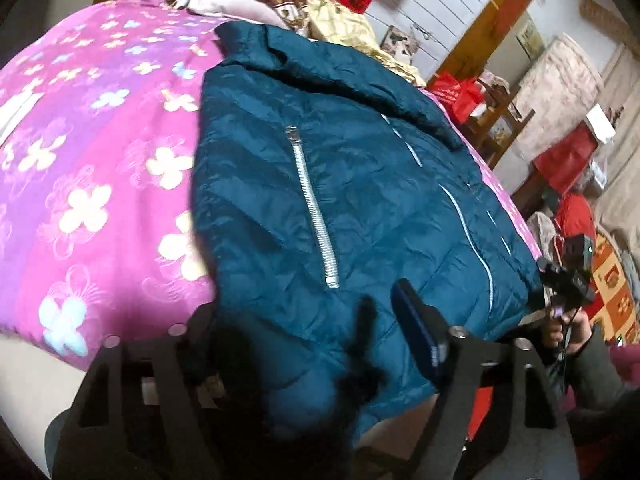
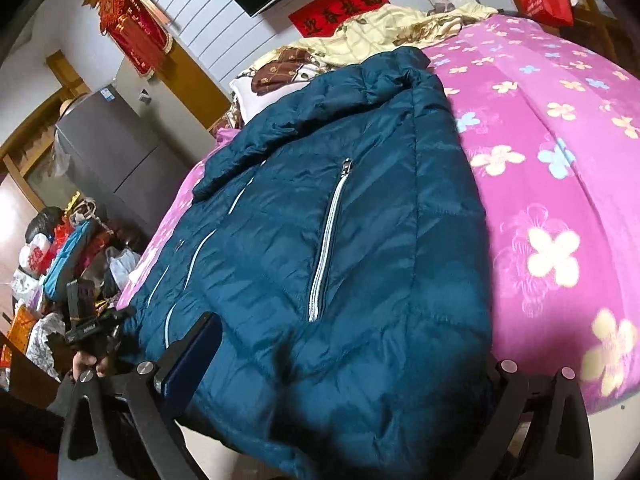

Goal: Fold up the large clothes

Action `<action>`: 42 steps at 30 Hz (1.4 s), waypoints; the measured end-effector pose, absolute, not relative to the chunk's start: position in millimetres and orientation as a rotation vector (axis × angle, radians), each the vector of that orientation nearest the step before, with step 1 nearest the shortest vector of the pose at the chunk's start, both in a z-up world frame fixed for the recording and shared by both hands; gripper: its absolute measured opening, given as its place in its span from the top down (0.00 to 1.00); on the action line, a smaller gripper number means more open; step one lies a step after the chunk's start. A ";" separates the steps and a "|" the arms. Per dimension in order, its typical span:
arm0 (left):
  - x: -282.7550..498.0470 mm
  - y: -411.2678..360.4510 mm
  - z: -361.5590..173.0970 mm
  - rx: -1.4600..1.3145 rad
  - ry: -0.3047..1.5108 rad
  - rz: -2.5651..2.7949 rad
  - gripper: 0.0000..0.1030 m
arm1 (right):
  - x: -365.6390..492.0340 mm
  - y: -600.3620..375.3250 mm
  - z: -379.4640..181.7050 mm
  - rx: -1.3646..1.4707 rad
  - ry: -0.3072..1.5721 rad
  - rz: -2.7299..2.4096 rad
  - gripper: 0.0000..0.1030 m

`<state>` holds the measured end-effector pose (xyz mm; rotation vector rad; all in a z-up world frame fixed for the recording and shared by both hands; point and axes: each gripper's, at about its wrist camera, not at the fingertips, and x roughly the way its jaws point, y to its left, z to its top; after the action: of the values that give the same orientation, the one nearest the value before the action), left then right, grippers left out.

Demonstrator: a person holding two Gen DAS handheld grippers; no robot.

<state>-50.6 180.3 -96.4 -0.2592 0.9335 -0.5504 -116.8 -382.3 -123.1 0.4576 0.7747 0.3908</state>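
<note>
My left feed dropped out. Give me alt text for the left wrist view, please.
A teal puffer jacket lies spread on a pink flowered bedspread, its hem draped over the left gripper at the near edge. A silver pocket zipper runs down its front; the right gripper is at the far right.

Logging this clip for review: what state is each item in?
Teal puffer jacket: spread on the bed, hem hanging over the edge.
Pocket zipper: closed.
Left gripper: open over the hem.
Right gripper: open over the hem.
Floral bedcover: spread out.
</note>
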 end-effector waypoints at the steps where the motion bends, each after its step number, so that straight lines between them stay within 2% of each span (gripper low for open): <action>1: -51.6 179.6 -96.6 -0.253 0.931 -0.538 0.30 | -118.5 -381.3 -123.1 0.449 0.778 0.393 0.00; 7: -60.4 154.5 -94.4 -0.049 0.915 -0.434 0.29 | -128.2 -378.3 -121.6 0.395 0.796 0.313 0.00; 10: -68.4 147.5 -96.0 -0.012 0.925 -0.498 0.24 | -136.1 -386.9 -122.2 0.430 0.790 0.266 0.00; 18: -72.4 159.0 -95.1 -0.080 0.957 -0.541 0.24 | -150.5 -397.2 -127.3 0.552 0.844 0.307 0.00; 22: -65.2 147.7 -93.2 -0.079 0.950 -0.532 0.29 | -134.3 -400.1 -127.5 0.604 0.788 0.414 0.00; 27: -62.6 133.6 -95.6 -0.022 0.943 -0.487 0.29 | -110.8 -391.7 -128.0 0.603 0.779 0.515 0.01; 29: -66.6 133.0 -96.2 -0.001 0.931 -0.468 0.29 | -111.8 -387.7 -126.5 0.572 0.788 0.503 0.07; 30: -66.7 134.3 -97.4 -0.004 0.927 -0.459 0.29 | -115.0 -388.7 -126.3 0.571 0.785 0.493 0.12; 31: -66.7 135.4 -97.7 -0.012 0.921 -0.451 0.29 | -116.4 -390.4 -126.3 0.574 0.784 0.481 0.22; 32: -66.3 136.0 -98.1 -0.020 0.919 -0.443 0.28 | -117.3 -392.6 -126.4 0.576 0.781 0.457 0.28; 33: -65.5 136.8 -98.3 -0.029 0.917 -0.432 0.28 | -118.9 -395.0 -127.1 0.571 0.780 0.419 0.41; 34: -65.2 137.1 -98.5 -0.038 0.914 -0.422 0.28 | -119.4 -396.4 -127.8 0.564 0.782 0.385 0.50; 36: -66.5 134.6 -98.8 -0.038 0.910 -0.393 0.27 | -119.5 -396.5 -127.9 0.545 0.787 0.343 0.58; 42: -77.5 131.9 -99.8 -0.064 0.902 -0.299 0.26 | -122.1 -386.5 -125.5 0.453 0.776 0.284 0.61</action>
<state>-77.5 131.9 -99.8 -0.0638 0.9020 -0.2993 -122.1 -386.5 -125.5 0.4526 0.7757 0.2836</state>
